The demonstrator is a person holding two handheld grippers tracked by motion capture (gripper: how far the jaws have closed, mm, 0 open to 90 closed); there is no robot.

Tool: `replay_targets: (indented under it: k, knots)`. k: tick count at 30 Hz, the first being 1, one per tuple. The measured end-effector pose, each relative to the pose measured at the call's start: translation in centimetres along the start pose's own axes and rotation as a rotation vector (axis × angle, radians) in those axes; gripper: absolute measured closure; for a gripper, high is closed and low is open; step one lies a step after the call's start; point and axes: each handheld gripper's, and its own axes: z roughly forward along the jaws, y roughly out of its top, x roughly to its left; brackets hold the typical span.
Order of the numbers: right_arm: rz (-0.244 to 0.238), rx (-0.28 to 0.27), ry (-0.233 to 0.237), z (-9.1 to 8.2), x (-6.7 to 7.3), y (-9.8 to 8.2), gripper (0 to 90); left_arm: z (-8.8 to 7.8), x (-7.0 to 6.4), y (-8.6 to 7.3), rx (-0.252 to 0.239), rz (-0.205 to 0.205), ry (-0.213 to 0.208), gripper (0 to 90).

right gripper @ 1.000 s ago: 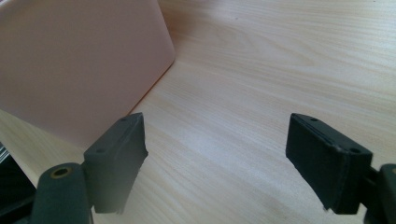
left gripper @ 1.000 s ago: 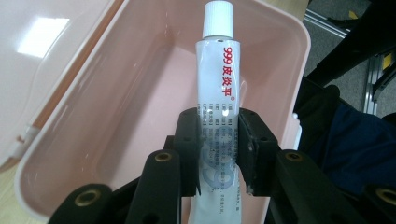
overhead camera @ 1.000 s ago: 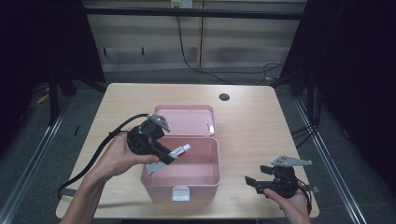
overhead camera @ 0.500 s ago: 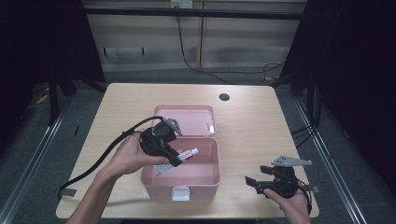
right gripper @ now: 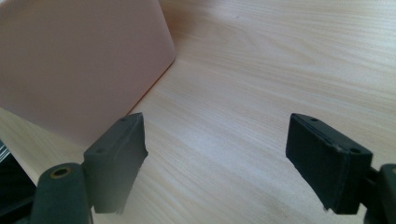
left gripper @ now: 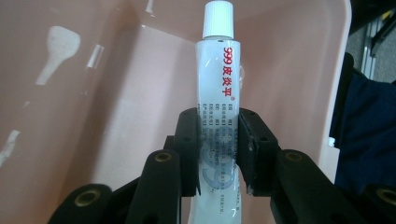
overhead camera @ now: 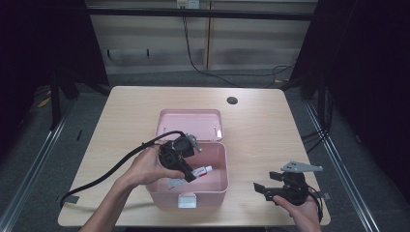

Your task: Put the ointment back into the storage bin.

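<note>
A pink plastic box point(overhead camera: 216, 188) stands open in the middle of the table, its lid point(overhead camera: 190, 124) tipped back behind it. My left gripper point(overhead camera: 191, 176) reaches down into the box, shut on a white tube point(overhead camera: 202, 170) with red print and a white cap. In the left gripper view the tube point(left gripper: 218, 93) points away between the two black pads, with the box's pink inner walls point(left gripper: 93, 93) around it. My right gripper point(overhead camera: 263, 187) rests at the table's front right, open with nothing between its jaws. In the right gripper view its gripper point(right gripper: 217, 158) faces bare wood beside the box's outer wall point(right gripper: 79, 60).
The wooden table point(overhead camera: 270, 130) has a round cable hole point(overhead camera: 232, 100) near its far edge. A black cable point(overhead camera: 104, 176) trails from my left gripper to the front left. Dark floor and metal rails surround the table.
My left gripper has moved right and down with the tube, from above the box's left rim into the box. The right gripper has stayed still.
</note>
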Motion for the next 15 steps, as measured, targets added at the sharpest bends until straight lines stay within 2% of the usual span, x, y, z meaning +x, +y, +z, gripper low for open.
replay_targets:
  k: [8,12,15]
  knots:
    - [0.0,0.0,0.001,0.0,0.0,0.0,19.6,1.3,-0.1,0.2,0.033,0.005,-0.029,71.1]
    - [0.0,0.0,0.002,0.0,0.0,0.0,19.6,1.7,-0.1,0.3,0.057,0.013,-0.031,71.0]
    - [0.001,0.001,0.002,0.0,0.0,0.0,19.6,2.2,0.0,0.3,0.069,0.019,-0.05,71.1]
